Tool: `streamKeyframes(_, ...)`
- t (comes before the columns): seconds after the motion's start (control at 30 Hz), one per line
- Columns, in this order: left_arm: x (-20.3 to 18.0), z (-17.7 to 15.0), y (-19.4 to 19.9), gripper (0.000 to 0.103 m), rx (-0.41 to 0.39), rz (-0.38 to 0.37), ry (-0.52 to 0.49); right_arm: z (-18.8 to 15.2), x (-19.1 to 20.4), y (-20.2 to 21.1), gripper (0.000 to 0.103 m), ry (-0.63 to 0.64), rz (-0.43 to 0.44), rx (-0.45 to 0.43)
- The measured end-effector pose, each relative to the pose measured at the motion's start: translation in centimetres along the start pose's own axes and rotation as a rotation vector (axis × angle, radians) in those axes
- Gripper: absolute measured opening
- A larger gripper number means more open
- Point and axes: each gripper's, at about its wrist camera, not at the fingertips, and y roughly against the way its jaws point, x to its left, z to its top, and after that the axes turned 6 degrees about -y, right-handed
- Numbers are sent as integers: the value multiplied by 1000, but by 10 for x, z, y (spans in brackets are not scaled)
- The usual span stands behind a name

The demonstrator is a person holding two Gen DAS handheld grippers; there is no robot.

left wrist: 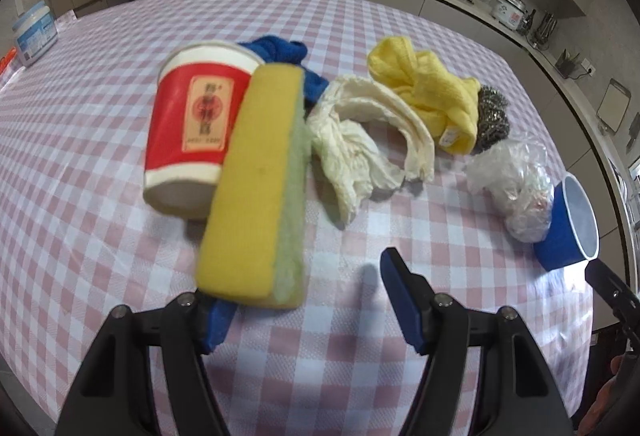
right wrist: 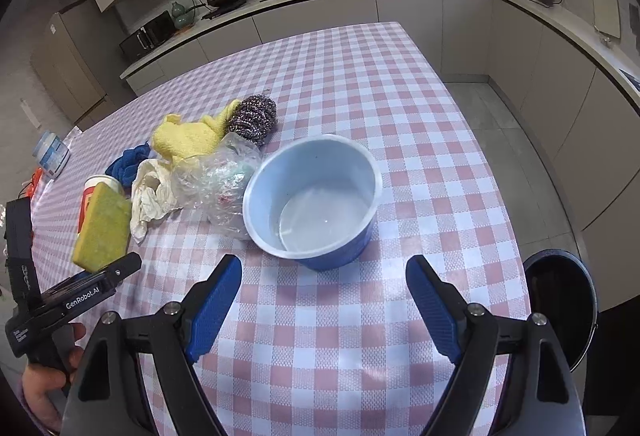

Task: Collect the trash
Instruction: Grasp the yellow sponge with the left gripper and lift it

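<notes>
Left gripper (left wrist: 304,300) jaws apart, sponge (left wrist: 256,188) against its left pad. Right gripper (right wrist: 324,308) jaws apart, empty, below the blue cup (right wrist: 316,196) at frame centre.

— What is hidden in the left wrist view?
— The blue cloth (left wrist: 280,54) is largely covered by the red cup (left wrist: 192,128) and the sponge (left wrist: 256,188); the cup's label print is blurred.
— And cut off?
— The dark bin (right wrist: 560,316) is partly hidden by the table edge.

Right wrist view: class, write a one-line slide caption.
Open right gripper faces an empty blue paper bowl on the checked tablecloth.
</notes>
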Motion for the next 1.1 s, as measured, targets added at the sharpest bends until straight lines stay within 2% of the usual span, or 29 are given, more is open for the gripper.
streamKeyframes(0.17,4,3,6,66,-36,-30,24,6,-3,-6,86,-19,1,3)
streamKeyframes(0.23,10,8,10,55,-65,-37,32,8,-3,-7,86,-21,4,2)
streamKeyframes(0.3,13,10,13,38,-84,-37,32,9,-2,-8,86,-21,6,3)
streamKeyframes(0.37,15,11,13,24,-93,-36,36,9,-3,-9,86,-20,8,-1)
streamKeyframes(0.47,19,9,11,23,-94,-35,40,10,-5,-9,86,-25,10,-5)
streamKeyframes(0.6,15,8,20,22,-138,-42,36,12,-9,-11,86,-41,24,-5)
streamKeyframes(0.8,-3,13,33,22,-180,-68,-12,14,-12,-12,86,-52,44,4)
streamKeyframes(1.0,-19,18,37,22,-203,-96,-61,21,-17,-7,85,-65,40,-46)
streamKeyframes(1.03,-21,18,36,22,-202,-101,-66,22,-17,-8,84,-65,37,-48)
streamKeyframes(1.1,-24,16,34,22,-201,-111,-71,25,-19,-12,75,-64,31,-54)
